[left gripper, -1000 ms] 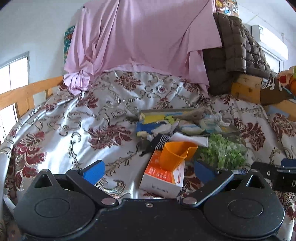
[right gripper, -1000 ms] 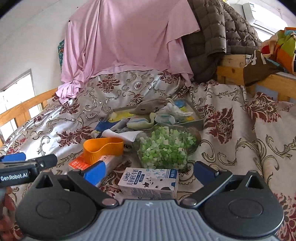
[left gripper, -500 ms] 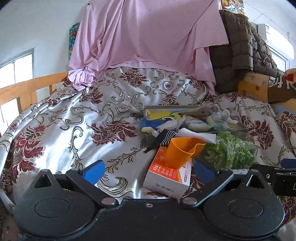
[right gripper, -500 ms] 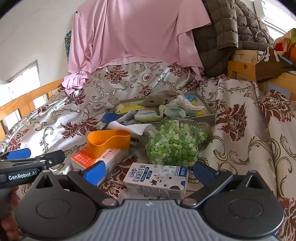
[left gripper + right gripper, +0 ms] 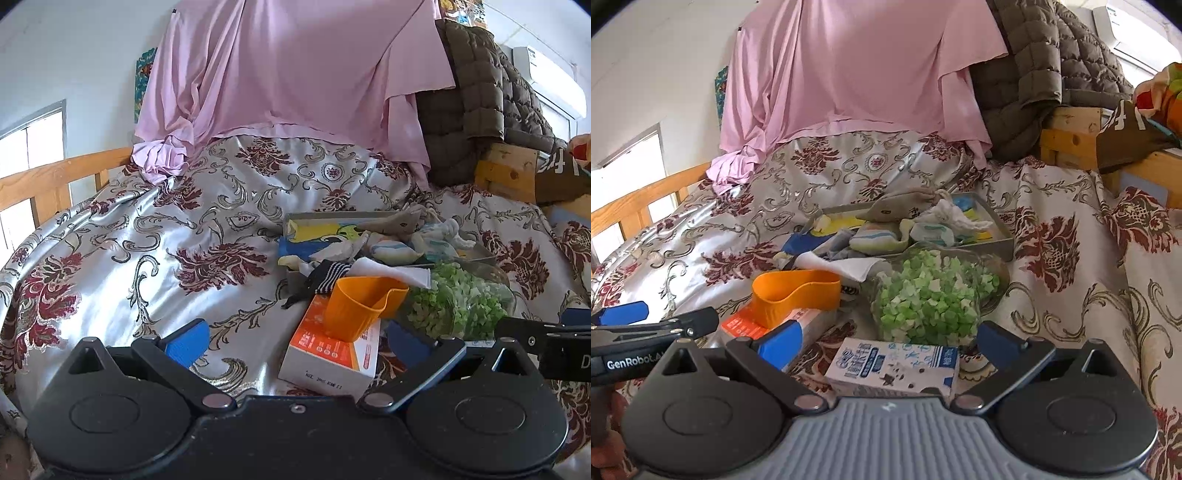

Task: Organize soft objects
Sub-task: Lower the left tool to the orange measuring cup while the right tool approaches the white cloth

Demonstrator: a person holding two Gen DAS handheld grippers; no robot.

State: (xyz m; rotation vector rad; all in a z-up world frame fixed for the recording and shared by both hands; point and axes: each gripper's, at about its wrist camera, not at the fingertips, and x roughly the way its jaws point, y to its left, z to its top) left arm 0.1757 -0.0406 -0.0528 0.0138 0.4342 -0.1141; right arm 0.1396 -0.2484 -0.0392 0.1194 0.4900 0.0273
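Observation:
A grey metal tray (image 5: 1004, 242) on the bed holds a heap of small socks and cloths (image 5: 886, 236); it also shows in the left wrist view (image 5: 332, 216). A dark striped sock (image 5: 325, 275) and a white cloth (image 5: 391, 271) hang over the tray's near edge. My left gripper (image 5: 295, 341) is open and empty, low in front of an orange box. My right gripper (image 5: 890, 341) is open and empty, just above a milk carton (image 5: 894, 365).
An orange cup (image 5: 360, 308) stands on an orange-and-white box (image 5: 332, 350). A clear bag of green paper stars (image 5: 931, 295) lies beside it. A pink sheet (image 5: 295, 66) and a brown quilted jacket (image 5: 1034, 74) hang behind. Wooden rails run along both sides.
Both grippers have drawn slightly closer to the pile and tilted up a little. Both remain open and empty. Nothing on the bed moved.

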